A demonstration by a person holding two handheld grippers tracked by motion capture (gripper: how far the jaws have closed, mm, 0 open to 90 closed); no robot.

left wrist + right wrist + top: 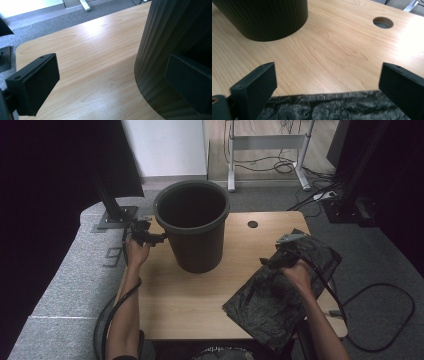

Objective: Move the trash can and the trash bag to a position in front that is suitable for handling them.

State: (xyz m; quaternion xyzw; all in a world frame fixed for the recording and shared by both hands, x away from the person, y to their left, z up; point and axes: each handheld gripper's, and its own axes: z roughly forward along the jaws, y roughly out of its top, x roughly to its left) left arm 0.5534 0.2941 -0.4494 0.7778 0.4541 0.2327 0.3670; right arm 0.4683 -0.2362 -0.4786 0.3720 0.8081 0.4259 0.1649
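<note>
Jaws spread wide on both: left gripper (146,233) empty beside the ribbed wall of the dark waste bin (192,225), right gripper (327,82) empty over the near edge of the crumpled black bin bag (280,292). Bin upright at counter's (200,295) centre-left, bag flat at right, cable hole (252,224) beyond, grey carpet and desk legs behind. Left forearm stretched forward along the counter's edge, right hand (298,272) resting on the bag.

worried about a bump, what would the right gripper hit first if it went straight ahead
Likely the bin. The right gripper stands open over the edge of the black bag, with bare table ahead before the bin's base.
</note>
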